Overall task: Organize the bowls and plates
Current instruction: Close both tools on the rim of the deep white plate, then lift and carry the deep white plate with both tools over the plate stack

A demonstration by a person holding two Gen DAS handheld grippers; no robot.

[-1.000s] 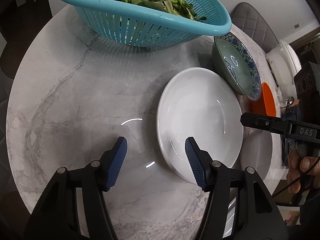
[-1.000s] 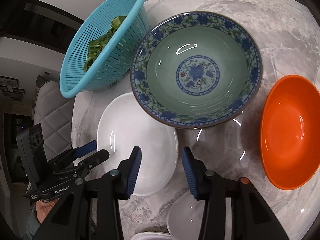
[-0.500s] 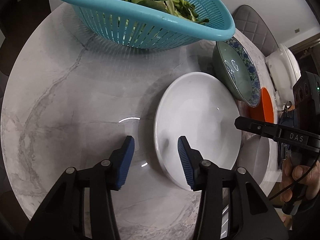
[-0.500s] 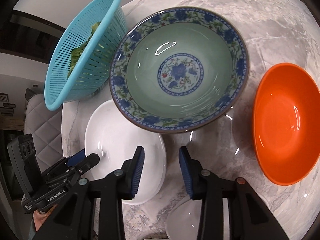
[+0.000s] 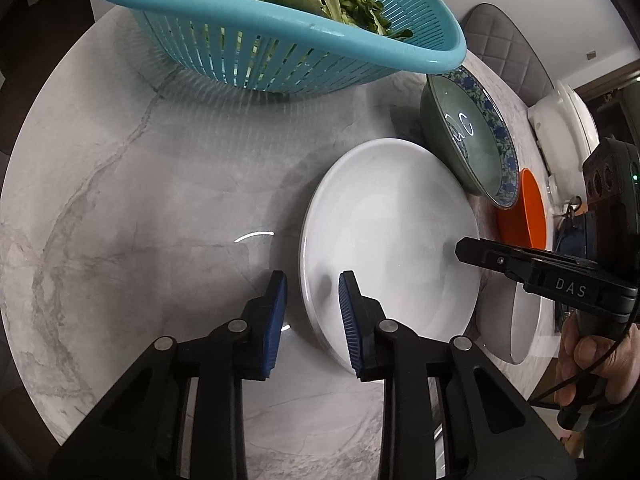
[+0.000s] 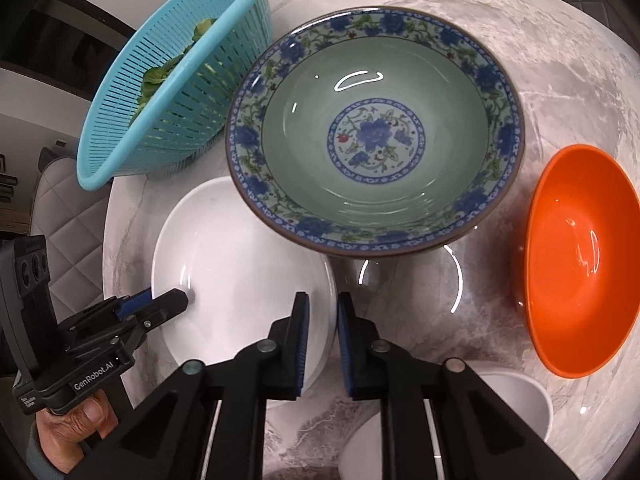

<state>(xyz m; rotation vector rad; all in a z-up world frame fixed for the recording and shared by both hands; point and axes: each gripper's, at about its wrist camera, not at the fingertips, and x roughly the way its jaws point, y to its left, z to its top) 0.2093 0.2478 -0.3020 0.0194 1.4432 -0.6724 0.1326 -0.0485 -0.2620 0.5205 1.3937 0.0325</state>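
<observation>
A white plate [image 5: 392, 236] [image 6: 240, 256] lies on the marble table [image 5: 140, 200]. My left gripper [image 5: 312, 296] straddles its near rim with the jaws narrowed but still apart from it. My right gripper [image 6: 323, 316] straddles the opposite rim, jaws close around it with a small gap. The right gripper also shows in the left wrist view [image 5: 460, 246], and the left gripper in the right wrist view [image 6: 180, 298]. A green bowl with a blue floral rim [image 6: 376, 132] [image 5: 468, 140] overlaps the plate's far edge. An orange bowl [image 6: 580, 260] [image 5: 532, 208] sits to its right.
A turquoise colander of green leaves [image 5: 280, 20] [image 6: 172, 72] stands at the back of the table. A small white bowl [image 6: 516, 400] [image 5: 520, 320] sits near the front edge beside the right gripper. A white lidded appliance [image 5: 564, 120] and a grey chair [image 5: 504, 52] stand beyond the table.
Both grippers have moved in onto the white plate's opposite rims and their jaws have narrowed around it. The plate has not moved.
</observation>
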